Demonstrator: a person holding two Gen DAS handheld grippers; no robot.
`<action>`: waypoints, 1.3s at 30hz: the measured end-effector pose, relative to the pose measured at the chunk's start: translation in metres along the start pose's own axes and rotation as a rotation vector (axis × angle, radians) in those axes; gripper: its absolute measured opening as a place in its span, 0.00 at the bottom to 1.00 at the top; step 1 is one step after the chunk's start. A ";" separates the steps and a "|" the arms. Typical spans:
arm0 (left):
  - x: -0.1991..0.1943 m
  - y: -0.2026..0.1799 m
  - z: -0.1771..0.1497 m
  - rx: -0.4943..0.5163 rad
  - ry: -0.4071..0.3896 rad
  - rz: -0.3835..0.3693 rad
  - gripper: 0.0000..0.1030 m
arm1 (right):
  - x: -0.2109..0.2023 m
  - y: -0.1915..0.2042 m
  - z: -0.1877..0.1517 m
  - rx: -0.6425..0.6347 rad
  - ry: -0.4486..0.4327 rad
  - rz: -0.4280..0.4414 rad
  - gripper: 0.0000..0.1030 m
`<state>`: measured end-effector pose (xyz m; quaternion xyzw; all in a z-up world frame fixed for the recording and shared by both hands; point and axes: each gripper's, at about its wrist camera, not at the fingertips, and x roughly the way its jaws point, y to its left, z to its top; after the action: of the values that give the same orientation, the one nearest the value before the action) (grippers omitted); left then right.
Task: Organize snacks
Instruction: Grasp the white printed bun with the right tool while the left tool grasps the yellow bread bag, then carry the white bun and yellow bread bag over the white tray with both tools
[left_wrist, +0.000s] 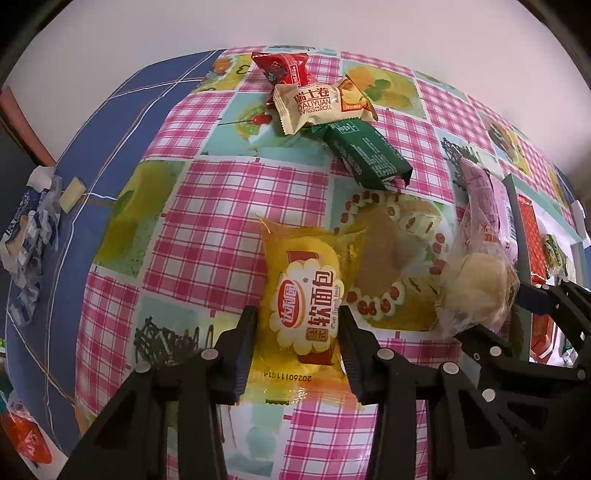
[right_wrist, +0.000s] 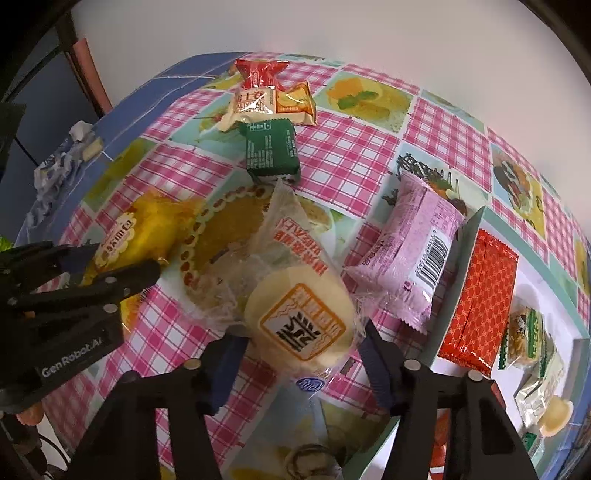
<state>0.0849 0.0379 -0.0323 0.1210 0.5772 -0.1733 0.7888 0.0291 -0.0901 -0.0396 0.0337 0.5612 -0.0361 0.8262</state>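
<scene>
My left gripper (left_wrist: 297, 325) is shut on a yellow soft-bread packet (left_wrist: 304, 295), its fingers pressing both sides; the packet also shows in the right wrist view (right_wrist: 144, 229). My right gripper (right_wrist: 301, 350) is shut on a clear-wrapped pale round bun (right_wrist: 299, 321), also seen in the left wrist view (left_wrist: 476, 284). Both packets are low over the pink checked tablecloth (left_wrist: 207, 221). A pink packet (right_wrist: 413, 243) lies just right of the bun. A green packet (right_wrist: 271, 149), a cream Swiss-roll packet (right_wrist: 255, 105) and a red packet (right_wrist: 260, 72) lie further back.
A white tray with a teal rim (right_wrist: 469, 236) stands at the right, holding an orange-red packet (right_wrist: 480, 299) and small wrapped snacks (right_wrist: 528, 332). Crumpled blue-white wrappers (left_wrist: 29, 236) lie on the blue cloth at the left edge. A wall is behind the table.
</scene>
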 end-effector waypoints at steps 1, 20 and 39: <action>-0.001 0.000 0.000 -0.001 0.002 0.000 0.43 | -0.001 0.000 -0.001 0.008 0.000 0.002 0.58; -0.089 -0.046 0.015 -0.033 -0.079 -0.063 0.43 | -0.081 -0.041 -0.017 0.345 -0.096 -0.012 0.57; -0.082 -0.204 0.048 0.107 -0.086 -0.131 0.43 | -0.102 -0.222 -0.082 0.828 -0.123 -0.256 0.57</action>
<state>0.0195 -0.1561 0.0619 0.1174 0.5392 -0.2602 0.7923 -0.1055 -0.3009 0.0216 0.2902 0.4488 -0.3623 0.7636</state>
